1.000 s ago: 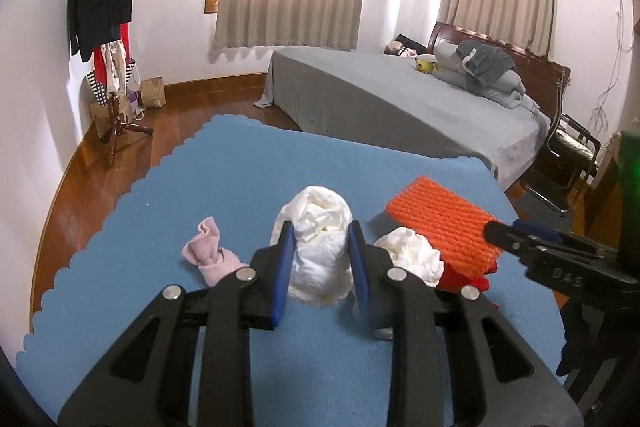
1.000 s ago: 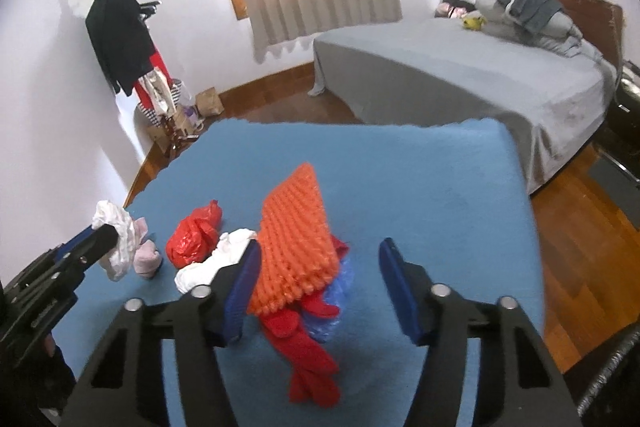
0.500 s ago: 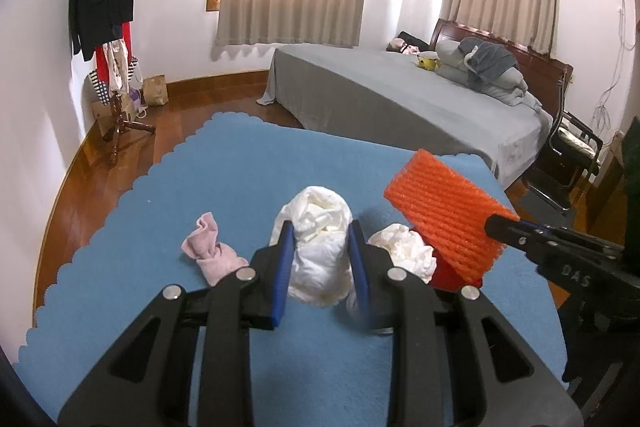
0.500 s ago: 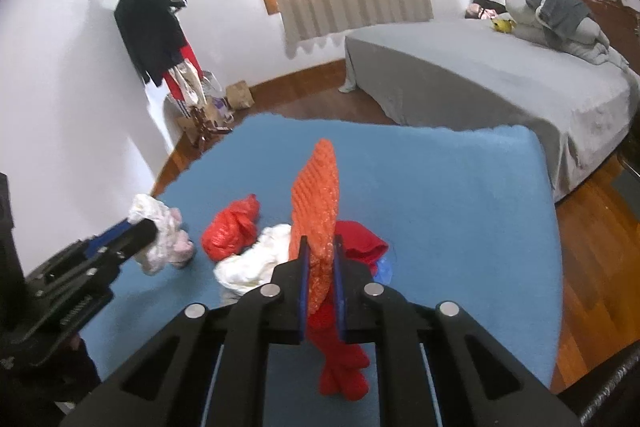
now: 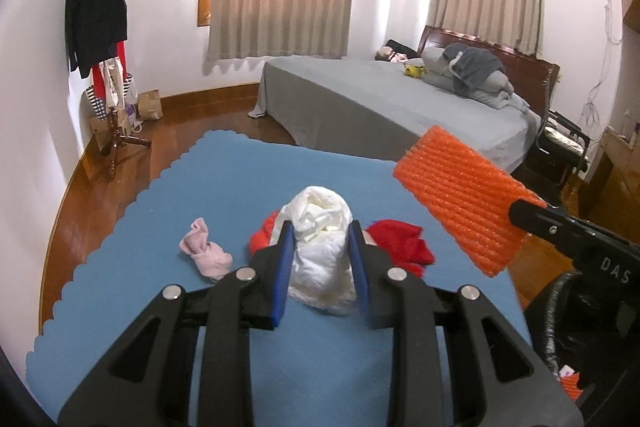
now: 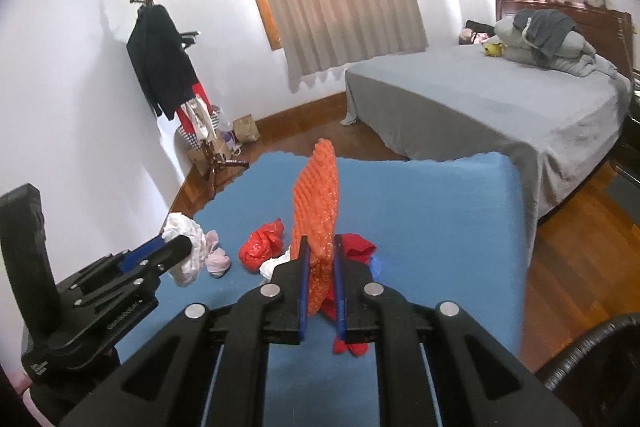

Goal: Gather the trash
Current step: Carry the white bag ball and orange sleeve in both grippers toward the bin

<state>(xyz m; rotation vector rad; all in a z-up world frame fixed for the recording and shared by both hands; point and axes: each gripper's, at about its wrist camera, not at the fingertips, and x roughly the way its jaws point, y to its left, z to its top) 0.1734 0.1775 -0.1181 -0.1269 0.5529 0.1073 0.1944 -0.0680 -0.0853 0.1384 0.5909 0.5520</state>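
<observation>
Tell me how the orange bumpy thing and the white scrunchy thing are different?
The orange foam sheet is flat and ribbed; the white plastic wad is crumpled and lumpy. The sheet is in the right tongs, the wad in the left tongs. Both are gripped above the blue mat.

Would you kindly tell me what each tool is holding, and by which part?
The left tool clamps the white crumpled bag around its middle. The right tool pinches the orange foam net at its lower end.

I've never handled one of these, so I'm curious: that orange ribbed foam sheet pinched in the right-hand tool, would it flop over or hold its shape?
The orange foam sheet, clamped in the right gripper, stands upright past the jaws, so it is probably fairly stiff. It looks airy and is likely light. The pinched edge seems squeezed, so probably soft.
</observation>
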